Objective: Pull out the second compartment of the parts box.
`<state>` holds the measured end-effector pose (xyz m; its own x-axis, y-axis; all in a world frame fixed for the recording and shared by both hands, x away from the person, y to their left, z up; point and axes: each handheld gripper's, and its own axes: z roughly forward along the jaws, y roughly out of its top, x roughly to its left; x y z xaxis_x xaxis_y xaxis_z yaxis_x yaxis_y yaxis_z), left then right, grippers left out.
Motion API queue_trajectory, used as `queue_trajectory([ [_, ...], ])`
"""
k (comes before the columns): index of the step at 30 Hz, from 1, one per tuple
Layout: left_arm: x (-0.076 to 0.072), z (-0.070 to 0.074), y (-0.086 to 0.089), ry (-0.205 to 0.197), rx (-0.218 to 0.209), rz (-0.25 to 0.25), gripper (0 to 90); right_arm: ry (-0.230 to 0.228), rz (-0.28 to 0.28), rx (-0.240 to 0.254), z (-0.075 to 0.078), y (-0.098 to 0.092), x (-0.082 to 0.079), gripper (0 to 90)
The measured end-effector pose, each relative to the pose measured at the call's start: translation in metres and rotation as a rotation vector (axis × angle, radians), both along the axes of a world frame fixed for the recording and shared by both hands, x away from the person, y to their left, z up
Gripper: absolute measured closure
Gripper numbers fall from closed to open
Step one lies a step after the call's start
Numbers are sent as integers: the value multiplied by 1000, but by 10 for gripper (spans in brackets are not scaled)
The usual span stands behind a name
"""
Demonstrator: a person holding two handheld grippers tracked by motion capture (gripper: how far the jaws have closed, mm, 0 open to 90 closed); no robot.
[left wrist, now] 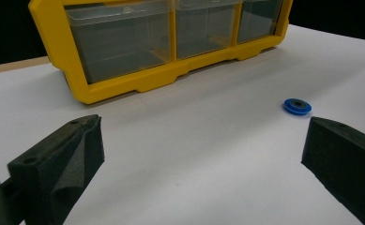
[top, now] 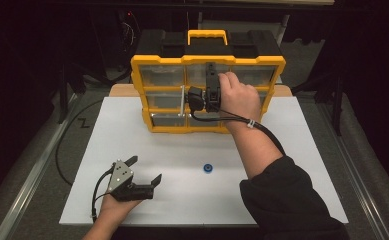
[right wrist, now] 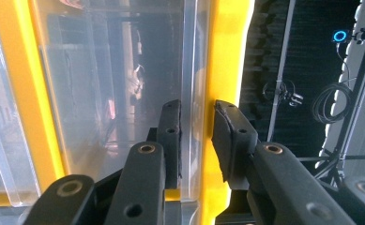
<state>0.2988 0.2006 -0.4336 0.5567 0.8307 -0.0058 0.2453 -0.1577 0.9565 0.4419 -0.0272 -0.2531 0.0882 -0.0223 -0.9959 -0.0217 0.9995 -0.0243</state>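
Note:
A yellow organizer [top: 138,67] with clear drawers and a black top stands at the back of the white board. My right gripper [top: 211,66] reaches up to its top middle drawer [top: 196,75]. In the right gripper view the gripper [right wrist: 196,110] straddles the clear front lip [right wrist: 193,70] of that drawer beside the yellow frame [right wrist: 227,56]. One pad lies against the lip, and a thin gap shows at the other, so it is open. A small blue ring [top: 208,168] lies on the board. My left gripper [top: 144,169] rests wide open at the front left, with the blue ring [left wrist: 297,106] ahead of its right jaw.
The white board [top: 282,165] lies on a wooden table top whose edge shows behind the organizer. Dark floor and metal rails flank it. A black cable [top: 64,150] loops on the floor at left. The organizer's bottom row [left wrist: 124,47] faces the left gripper [left wrist: 199,133].

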Motion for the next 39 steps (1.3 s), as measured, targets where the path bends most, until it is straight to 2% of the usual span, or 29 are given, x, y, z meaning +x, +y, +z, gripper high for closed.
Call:
queue_trajectory([
  [5, 0, 0, -1, -3, 12, -2, 1, 1, -6, -9, -3, 1, 1, 783],
  [14, -1, 0, -1, -2, 11, -1, 0, -28, -5, -20, -6, 1, 2, 805],
  [25, -1, 0, -1, -1, 14, -5, 1, -23, -5, 10, -5, 2, 1, 827],
  [39, -1, 0, -2, -1, 14, -6, 1, -24, 7, 13, -5, 0, -8, 831],
])
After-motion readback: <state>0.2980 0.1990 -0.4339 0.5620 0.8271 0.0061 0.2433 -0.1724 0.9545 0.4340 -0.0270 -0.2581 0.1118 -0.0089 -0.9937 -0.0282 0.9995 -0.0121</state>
